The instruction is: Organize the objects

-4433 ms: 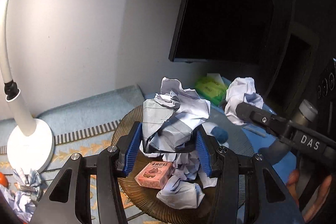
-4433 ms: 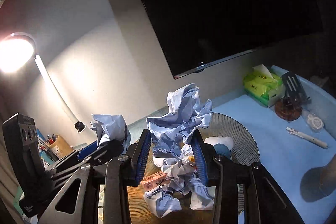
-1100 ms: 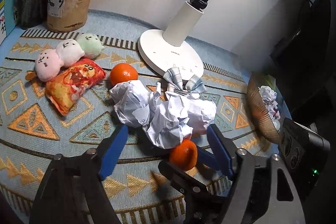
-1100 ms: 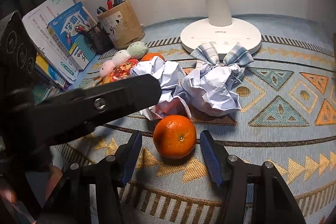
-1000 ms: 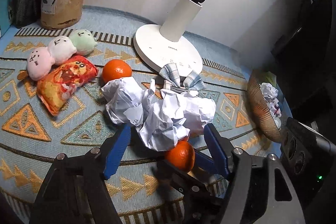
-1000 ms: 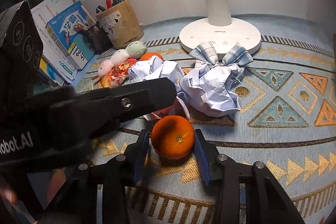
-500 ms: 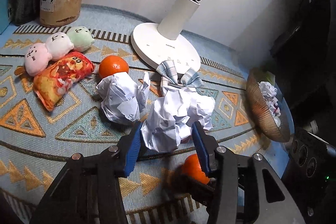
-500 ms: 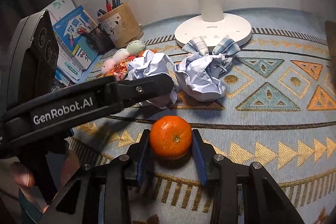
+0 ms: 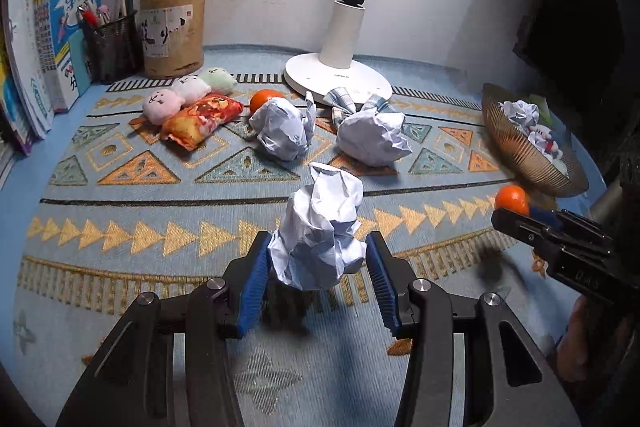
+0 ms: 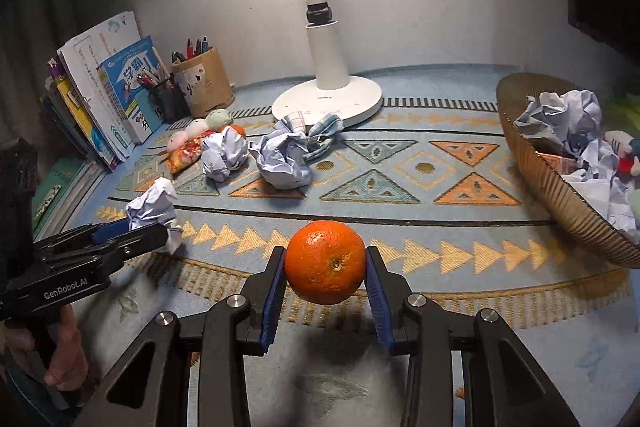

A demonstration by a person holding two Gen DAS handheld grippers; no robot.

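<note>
My left tongs (image 9: 316, 259) clench a crumpled paper ball (image 9: 318, 231), lifted off the patterned mat (image 9: 120, 227). My right tongs (image 10: 326, 267) grip an orange (image 10: 325, 261) above the mat, near the brown basket (image 10: 560, 203) of crumpled paper.

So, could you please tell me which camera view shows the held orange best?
The right wrist view: the orange sits centred and sharp in the right gripper. In the left wrist view it is small at the right edge, partly hidden behind that gripper.
</note>
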